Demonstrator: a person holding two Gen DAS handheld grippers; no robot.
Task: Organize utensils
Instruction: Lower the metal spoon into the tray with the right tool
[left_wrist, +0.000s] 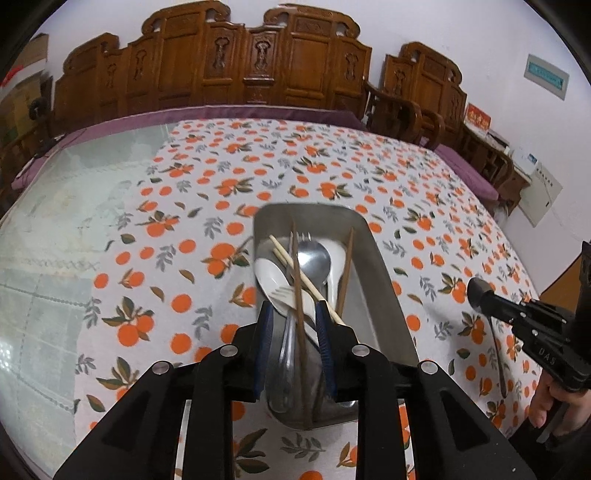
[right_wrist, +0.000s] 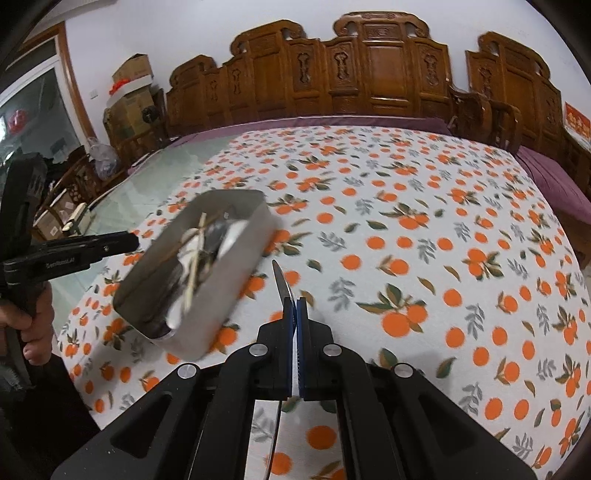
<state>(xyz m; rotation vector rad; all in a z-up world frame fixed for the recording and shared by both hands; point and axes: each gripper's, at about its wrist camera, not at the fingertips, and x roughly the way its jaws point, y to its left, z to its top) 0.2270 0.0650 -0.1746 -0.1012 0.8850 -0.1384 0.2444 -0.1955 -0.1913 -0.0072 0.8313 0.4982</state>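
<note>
Left gripper (left_wrist: 295, 314): black two-finger claw with blue pads, poised over the near end of the tray; jaws parted a narrow way. A dark chopstick and utensil handles show through the gap, but the pads press on none of them.
Right gripper (right_wrist: 296, 308): black claw with blue pads, clamped tight on a slim metal utensil handle (right_wrist: 281, 282) whose tip pokes out toward 12 o'clock. In the left wrist view this gripper enters from 3 o'clock, the handle hanging below it over the cloth.
Hands: a hand (right_wrist: 35, 317) grips the left tool at 9 o'clock in the right wrist view; another hand (left_wrist: 546, 398) holds the right tool at 4 o'clock in the left wrist view.
Tray: rectangular stainless-steel tray (left_wrist: 384, 258) resting on the cloth, straight ahead of the left claw at 12 o'clock, and at 10 o'clock from the right claw.
Tray contents: a shiny metal spoon (left_wrist: 314, 258), a white plastic spoon (left_wrist: 269, 273), a white plastic fork (left_wrist: 286, 295), pale bamboo chopsticks (left_wrist: 291, 264) lying crosswise, and dark brown wooden chopsticks (left_wrist: 297, 280) lengthwise, all piled together.
Cloth: white tablecloth printed with oranges and leaves (right_wrist: 424, 258), covering most of the table.
Table edge: bare pale glass tabletop (left_wrist: 55, 240) at 9 o'clock beyond the cloth.
Far side: carved brown wooden chairs (right_wrist: 384, 70) lined along a white wall at 12 o'clock.
</note>
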